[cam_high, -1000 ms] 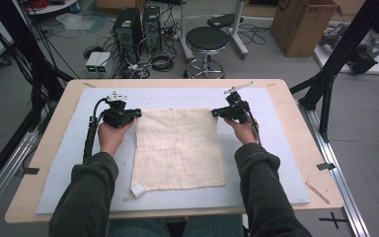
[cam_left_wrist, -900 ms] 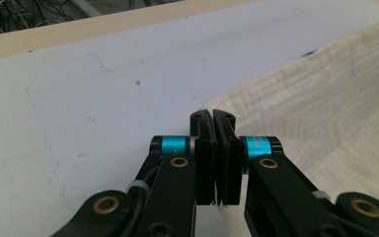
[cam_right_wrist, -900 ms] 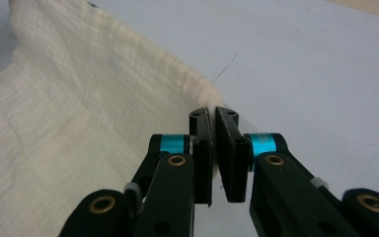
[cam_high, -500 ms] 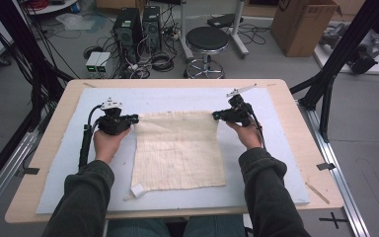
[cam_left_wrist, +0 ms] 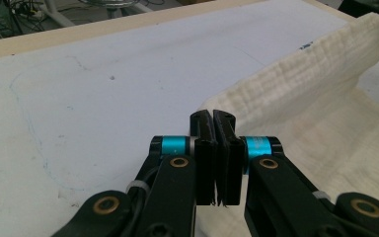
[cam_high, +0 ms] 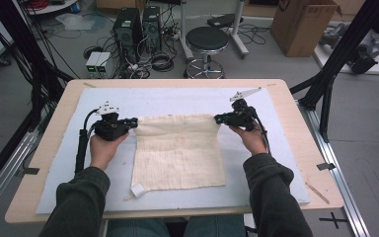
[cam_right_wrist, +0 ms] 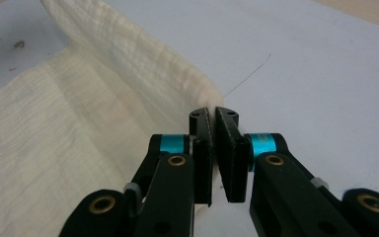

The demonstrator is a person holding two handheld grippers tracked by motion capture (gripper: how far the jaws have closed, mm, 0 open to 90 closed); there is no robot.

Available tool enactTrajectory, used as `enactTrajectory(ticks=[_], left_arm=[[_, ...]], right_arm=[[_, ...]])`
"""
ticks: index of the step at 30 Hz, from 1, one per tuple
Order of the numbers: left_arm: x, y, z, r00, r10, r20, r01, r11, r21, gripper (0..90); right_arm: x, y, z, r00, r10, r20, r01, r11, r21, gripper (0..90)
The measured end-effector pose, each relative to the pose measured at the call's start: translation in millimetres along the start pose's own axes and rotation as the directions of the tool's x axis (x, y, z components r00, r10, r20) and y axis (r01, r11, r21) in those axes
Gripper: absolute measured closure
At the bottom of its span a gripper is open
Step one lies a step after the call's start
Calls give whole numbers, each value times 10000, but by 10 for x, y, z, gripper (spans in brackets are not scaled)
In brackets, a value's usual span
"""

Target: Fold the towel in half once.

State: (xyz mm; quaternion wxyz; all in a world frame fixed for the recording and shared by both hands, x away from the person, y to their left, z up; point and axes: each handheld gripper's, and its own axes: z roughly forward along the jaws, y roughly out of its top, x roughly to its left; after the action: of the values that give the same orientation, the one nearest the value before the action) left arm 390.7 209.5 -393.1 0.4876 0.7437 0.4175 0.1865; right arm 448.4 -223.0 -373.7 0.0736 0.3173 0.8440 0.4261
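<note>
A cream cloth (cam_high: 177, 153) lies spread on the white mat (cam_high: 177, 101) in the high view. Its far edge is lifted a little off the mat between the two grippers. My left gripper (cam_high: 134, 121) is shut on the cloth's far left corner; in the left gripper view the cloth (cam_left_wrist: 321, 98) runs away from the closed left gripper (cam_left_wrist: 212, 116) to the right. My right gripper (cam_high: 218, 118) is shut on the far right corner; in the right gripper view the cloth (cam_right_wrist: 79, 113) stretches off to the left of the closed right gripper (cam_right_wrist: 212, 112).
A small white tag (cam_high: 138, 190) sticks out at the cloth's near left corner. The wooden table (cam_high: 296, 123) frames the mat. Black frame legs (cam_high: 325, 84) stand at the right, and a stool (cam_high: 206, 42) and computer boxes sit on the floor beyond.
Both hands have moved away from the person toward the far side, carrying the cloth's far edge with them. The cloth now lies stretched longer front to back.
</note>
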Motion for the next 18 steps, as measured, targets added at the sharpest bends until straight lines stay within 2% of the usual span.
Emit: enactTrajectory(ticks=[6, 12, 18], left_arm=[[-36, 6, -67, 9998, 187, 95, -187, 9998, 8, 874], [-67, -28, -126, 9997, 171, 177, -171, 9998, -43, 874], [-104, -30, -180, 9989, 399, 243, -398, 9992, -46, 874]], right_arm=[[56, -35, -55, 9999, -123, -55, 123, 9999, -90, 853], [112, -29, -112, 9996, -267, -111, 265, 9995, -188, 853], [154, -38, -130, 9991, -393, -182, 390, 9991, -165, 853]])
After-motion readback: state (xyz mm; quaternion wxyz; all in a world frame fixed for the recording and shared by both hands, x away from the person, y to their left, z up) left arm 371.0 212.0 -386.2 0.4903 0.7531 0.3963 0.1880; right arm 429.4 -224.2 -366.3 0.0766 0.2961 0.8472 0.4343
